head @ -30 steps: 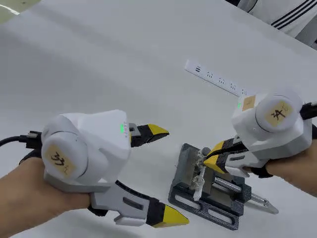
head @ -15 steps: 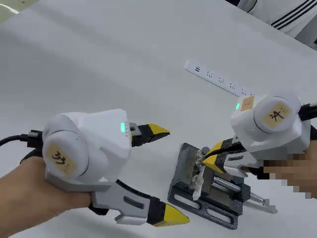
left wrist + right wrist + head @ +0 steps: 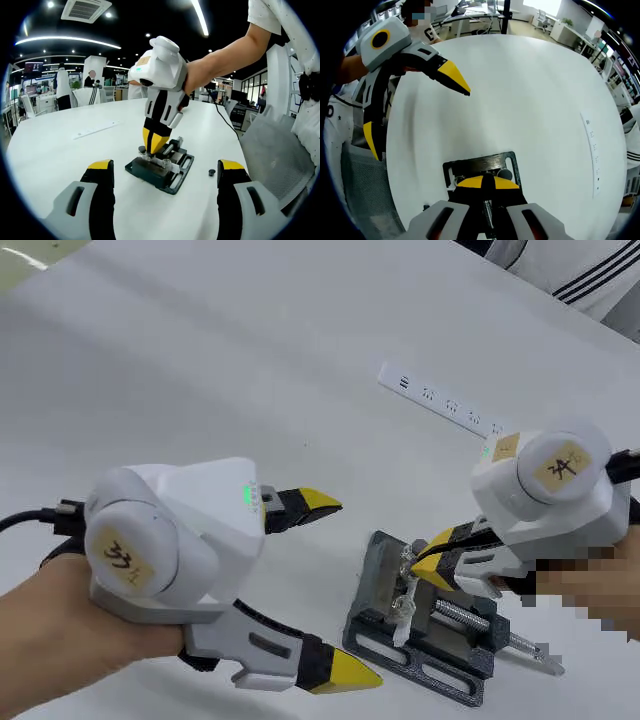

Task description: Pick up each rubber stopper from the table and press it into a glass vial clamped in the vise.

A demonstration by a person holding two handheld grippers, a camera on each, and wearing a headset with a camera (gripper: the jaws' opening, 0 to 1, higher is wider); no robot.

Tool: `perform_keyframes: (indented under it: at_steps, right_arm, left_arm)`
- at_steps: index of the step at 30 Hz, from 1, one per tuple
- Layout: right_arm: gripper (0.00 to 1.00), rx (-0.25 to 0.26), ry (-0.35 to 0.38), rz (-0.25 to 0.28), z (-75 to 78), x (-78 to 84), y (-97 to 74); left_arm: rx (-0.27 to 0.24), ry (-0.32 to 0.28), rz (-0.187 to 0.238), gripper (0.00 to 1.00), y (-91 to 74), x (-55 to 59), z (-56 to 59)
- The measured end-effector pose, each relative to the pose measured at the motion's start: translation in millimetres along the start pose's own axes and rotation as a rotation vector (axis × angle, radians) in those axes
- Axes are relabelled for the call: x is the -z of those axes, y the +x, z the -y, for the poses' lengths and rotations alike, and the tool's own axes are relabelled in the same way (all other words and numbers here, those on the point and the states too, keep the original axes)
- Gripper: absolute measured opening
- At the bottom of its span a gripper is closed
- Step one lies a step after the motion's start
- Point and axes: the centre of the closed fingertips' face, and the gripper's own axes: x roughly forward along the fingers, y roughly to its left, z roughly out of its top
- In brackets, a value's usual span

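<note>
Left tool (image 3: pixel 342 590) gapes wide, held level; right tool (image 3: pixel 428 558) points down, jaws together.

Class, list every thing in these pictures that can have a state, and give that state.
left gripper: open, jaws wide apart, above the table
right gripper: shut, tips down at the vise
vise: closed on the glass vials
glass vials: upright, clamped
rubber stopper: loose on the table beside the vise
power strip: lying flat, visible sockets empty
</note>
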Motion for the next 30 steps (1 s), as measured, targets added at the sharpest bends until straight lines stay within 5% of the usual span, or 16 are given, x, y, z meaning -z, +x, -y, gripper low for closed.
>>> perform_keyframes:
  at_steps: [18,30]
  right_arm:
    - [0.00,0.031,-0.005,0.008,-0.3,0.7,0.3]
    - [0.00,0.043,0.010,0.066,0.1,0.4,0.0]
  left_arm:
    - [-0.001,-0.001,0.006,0.83,0.6,-2.1,-0.2]
    - [0.000,0.001,0.006,0.83,0.5,-2.7,1.7]
